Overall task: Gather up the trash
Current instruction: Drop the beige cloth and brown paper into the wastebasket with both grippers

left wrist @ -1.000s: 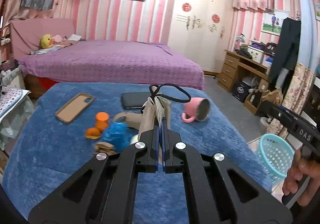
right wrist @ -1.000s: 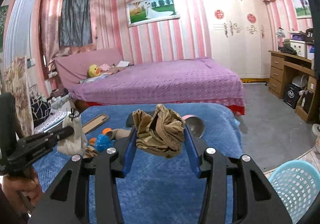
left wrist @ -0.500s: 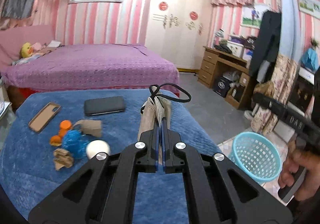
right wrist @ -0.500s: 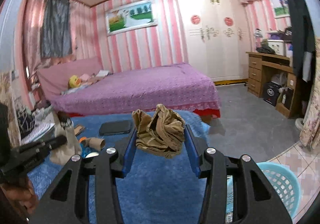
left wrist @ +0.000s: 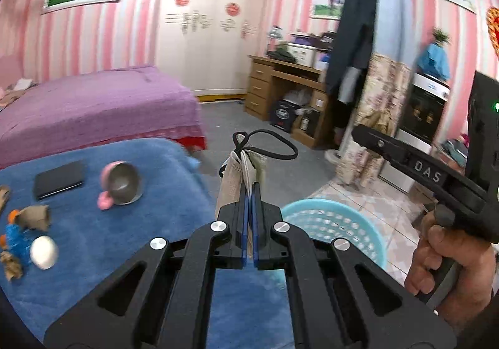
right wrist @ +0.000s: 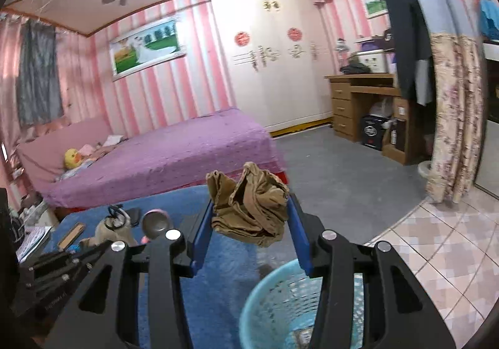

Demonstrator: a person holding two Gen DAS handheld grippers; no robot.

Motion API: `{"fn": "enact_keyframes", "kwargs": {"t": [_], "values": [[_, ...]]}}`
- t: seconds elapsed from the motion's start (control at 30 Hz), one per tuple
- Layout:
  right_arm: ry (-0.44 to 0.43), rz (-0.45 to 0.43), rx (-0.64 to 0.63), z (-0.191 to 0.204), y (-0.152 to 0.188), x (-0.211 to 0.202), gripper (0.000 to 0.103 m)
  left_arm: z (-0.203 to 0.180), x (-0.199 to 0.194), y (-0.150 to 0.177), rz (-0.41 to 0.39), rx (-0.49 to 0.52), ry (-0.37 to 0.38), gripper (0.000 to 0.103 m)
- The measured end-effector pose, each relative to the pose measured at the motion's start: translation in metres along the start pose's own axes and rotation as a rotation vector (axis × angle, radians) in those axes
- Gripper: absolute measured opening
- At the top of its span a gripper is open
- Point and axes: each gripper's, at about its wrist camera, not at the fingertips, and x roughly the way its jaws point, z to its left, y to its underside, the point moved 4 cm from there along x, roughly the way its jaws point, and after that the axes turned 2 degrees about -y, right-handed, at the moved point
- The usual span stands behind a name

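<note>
My left gripper (left wrist: pixel 249 193) is shut on a flat pale paper scrap (left wrist: pixel 238 176) with a black cord loop (left wrist: pixel 268 146) at its top. It hovers past the blue table's right edge, near the light blue mesh basket (left wrist: pixel 330 224). My right gripper (right wrist: pixel 249 218) is shut on a crumpled brown paper wad (right wrist: pixel 249 202), held above the basket (right wrist: pixel 280 302), which stands on the floor below it. More scraps lie on the table at left: a torn brown piece (left wrist: pixel 32 216), a blue crumpled wrapper (left wrist: pixel 14 239) and orange bits.
The blue-covered table (left wrist: pixel 93 239) holds a black phone (left wrist: pixel 59 183), a tipped pink mug (left wrist: pixel 121 183) and a white ball (left wrist: pixel 43 252). A purple bed (left wrist: pixel 93 102) stands behind, a wooden desk (left wrist: pixel 280 84) and white wardrobe beyond. The other gripper's handle (left wrist: pixel 436 180) is at right.
Both grippers have swung right, away from the table's middle, still holding their trash. The blue basket now lies just below both of them.
</note>
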Motion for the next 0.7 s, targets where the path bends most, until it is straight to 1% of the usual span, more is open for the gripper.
{"fn": "enact_keyframes", "kwargs": {"t": [0.17, 0.37, 0.4, 0.43, 0.47, 0.5, 0.53, 0.6, 0.7], "values": [[0.047, -0.02, 0.037, -0.029, -0.007, -0.006, 0.046, -0.039, 0.033, 0.008, 0.055, 0.005, 0.117, 0.0], [0.068, -0.029, 0.054, -0.043, -0.006, -0.011, 0.046, -0.063, 0.062, 0.015, 0.106, 0.001, 0.218, 0.001], [0.068, -0.028, 0.054, -0.044, -0.006, -0.01, 0.046, -0.067, 0.066, 0.015, 0.115, 0.006, 0.229, 0.004], [0.067, -0.029, 0.056, -0.046, -0.004, -0.012, 0.046, -0.072, 0.07, 0.015, 0.124, 0.013, 0.229, 0.012], [0.067, -0.028, 0.056, -0.047, -0.004, -0.011, 0.046, -0.073, 0.072, 0.016, 0.124, 0.018, 0.212, 0.045], [0.069, -0.026, 0.057, -0.051, -0.004, -0.011, 0.046, -0.072, 0.072, 0.015, 0.111, 0.021, 0.179, 0.071], [0.07, -0.023, 0.057, -0.052, -0.004, -0.01, 0.046, -0.068, 0.071, 0.013, 0.087, 0.021, 0.138, 0.073], [0.072, -0.02, 0.061, -0.051, -0.002, -0.009, 0.046, -0.058, 0.069, 0.01, 0.088, 0.006, 0.122, 0.072], [0.073, -0.016, 0.063, -0.049, -0.001, -0.007, 0.047, -0.037, 0.061, 0.006, 0.077, -0.009, 0.064, 0.072]]}}
